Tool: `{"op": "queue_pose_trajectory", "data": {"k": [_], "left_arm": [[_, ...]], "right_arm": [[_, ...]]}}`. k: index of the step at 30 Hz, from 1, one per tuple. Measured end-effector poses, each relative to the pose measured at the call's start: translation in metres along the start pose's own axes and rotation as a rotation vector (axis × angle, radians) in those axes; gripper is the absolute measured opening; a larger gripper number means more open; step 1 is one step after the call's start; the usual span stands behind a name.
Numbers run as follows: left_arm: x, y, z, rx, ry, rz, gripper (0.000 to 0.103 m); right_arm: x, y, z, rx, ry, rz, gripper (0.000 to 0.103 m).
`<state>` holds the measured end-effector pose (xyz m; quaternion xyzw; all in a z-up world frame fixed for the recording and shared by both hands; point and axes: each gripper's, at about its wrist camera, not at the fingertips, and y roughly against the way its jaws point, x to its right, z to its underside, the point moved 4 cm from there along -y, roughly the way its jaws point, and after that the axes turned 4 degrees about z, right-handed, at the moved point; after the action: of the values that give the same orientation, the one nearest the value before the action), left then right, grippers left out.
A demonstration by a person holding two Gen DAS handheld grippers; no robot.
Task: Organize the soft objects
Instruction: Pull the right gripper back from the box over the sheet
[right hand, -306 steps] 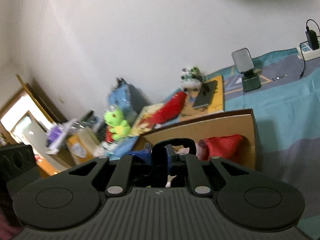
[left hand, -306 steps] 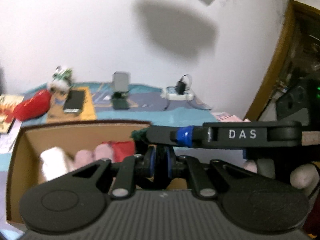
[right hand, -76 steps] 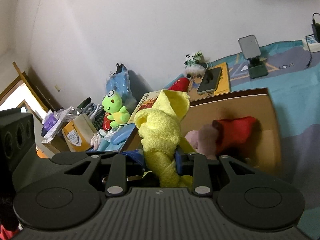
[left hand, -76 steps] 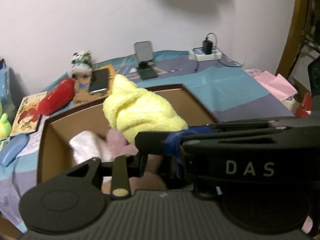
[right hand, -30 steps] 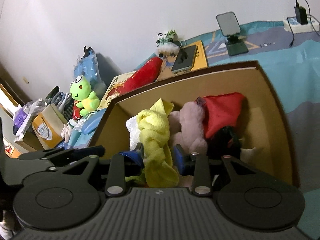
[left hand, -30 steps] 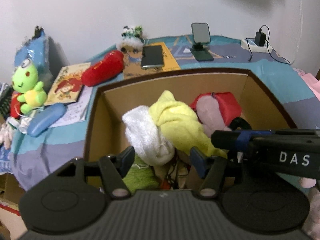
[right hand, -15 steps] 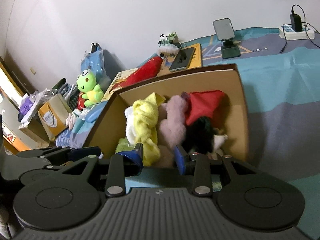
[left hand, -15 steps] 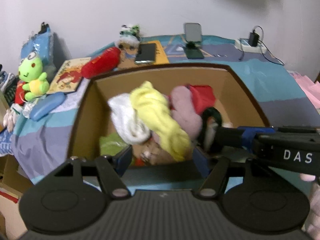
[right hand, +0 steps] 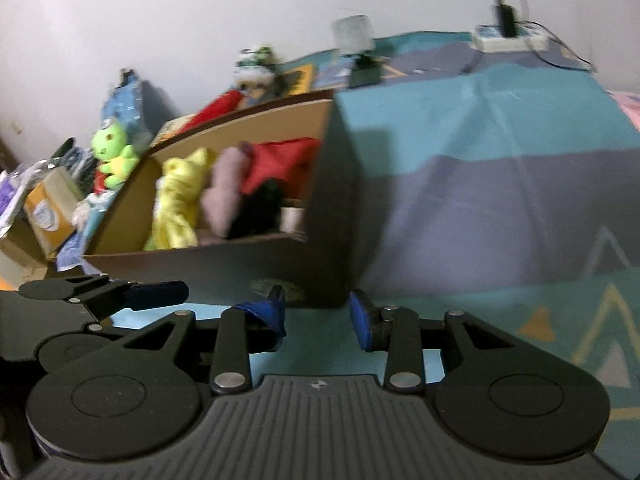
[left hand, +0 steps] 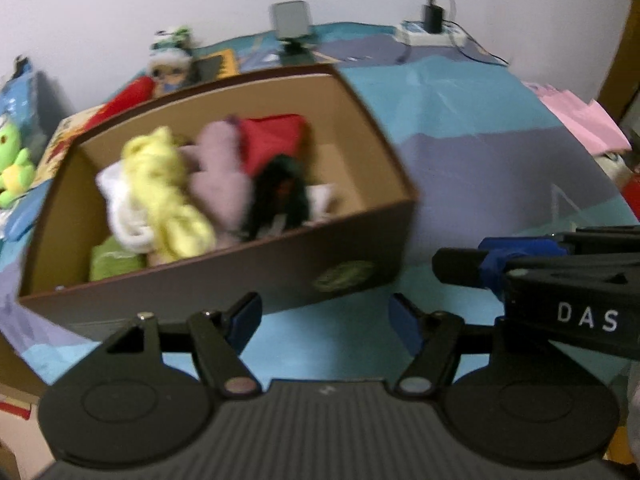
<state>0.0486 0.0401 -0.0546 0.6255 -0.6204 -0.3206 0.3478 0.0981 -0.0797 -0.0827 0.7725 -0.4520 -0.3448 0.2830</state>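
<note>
Soft toys fill the brown cardboard box [left hand: 360, 268] at centre left of both views: a fluffy yellow cloth [left hand: 164, 192], a pink plush [left hand: 218, 184] and a red fabric piece [left hand: 272, 140]. At bottom centre, the left gripper [left hand: 324, 320] and the right gripper [right hand: 316, 318] have both just been opening, fingers spread with nothing between them, over the blue patterned cloth [right hand: 500, 152].

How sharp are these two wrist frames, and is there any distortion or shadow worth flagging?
Left wrist view: the cardboard box and the soft toys in it are smeared by motion blur; fisheye bends the bedspread edges. Right wrist view: similar blur on the box and the phone stand, a dark shadow falls beside the box's right wall, and the gripper body is sharp.
</note>
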Motion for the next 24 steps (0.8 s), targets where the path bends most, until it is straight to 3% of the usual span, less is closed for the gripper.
{"op": "queue_pose_trajectory", "data": {"k": [14, 24], "left_arm": [[0.114, -0.036, -0.014, -0.053, -0.196, 0.077, 0.071], [0.156, -0.048, -0.020, -0.065, -0.241, 0.095, 0.071]], "right_arm": [[0.103, 0.037, 0.025, 0.007, -0.173, 0.181, 0.019], [0.149, 0.055, 0.040, 0.011, -0.259, 0.292, 0.020]]}}
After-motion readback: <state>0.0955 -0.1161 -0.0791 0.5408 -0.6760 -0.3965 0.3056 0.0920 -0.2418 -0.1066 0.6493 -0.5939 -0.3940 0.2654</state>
